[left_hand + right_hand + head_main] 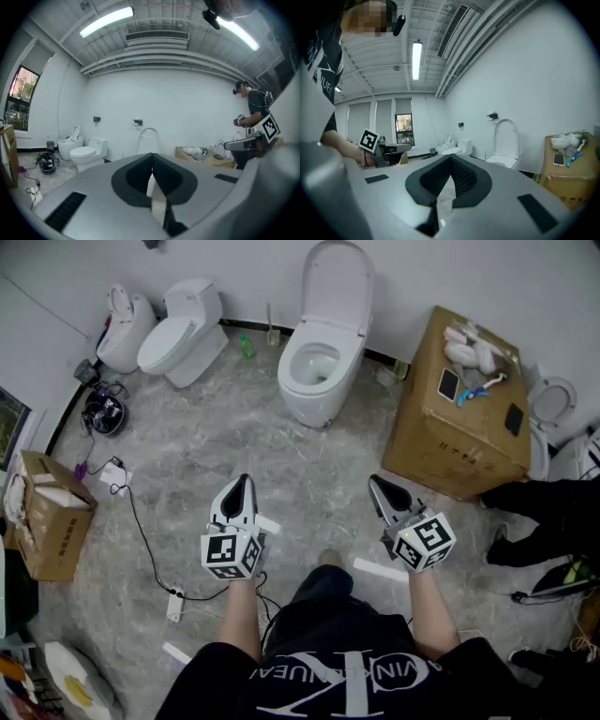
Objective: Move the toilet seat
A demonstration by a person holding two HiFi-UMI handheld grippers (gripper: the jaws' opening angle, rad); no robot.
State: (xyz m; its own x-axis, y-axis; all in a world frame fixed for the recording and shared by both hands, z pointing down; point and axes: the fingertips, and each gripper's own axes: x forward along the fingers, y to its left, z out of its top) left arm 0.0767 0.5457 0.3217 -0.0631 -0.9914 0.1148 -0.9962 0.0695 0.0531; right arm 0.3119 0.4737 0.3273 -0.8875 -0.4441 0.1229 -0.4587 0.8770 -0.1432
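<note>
A white toilet stands against the far wall with its lid raised upright and the bowl open. In the left gripper view the lid shows just past the jaws; in the right gripper view the toilet is to the right. My left gripper and right gripper are held side by side over the floor, well short of the toilet. Both point roughly level toward it. Each is shut with nothing between the jaws, as seen at the left gripper and the right gripper.
A large cardboard box with phones and small items on top stands right of the toilet. Two more toilets sit at the far left. A smaller carton, cables and a power strip lie on the left. Another person is at the right.
</note>
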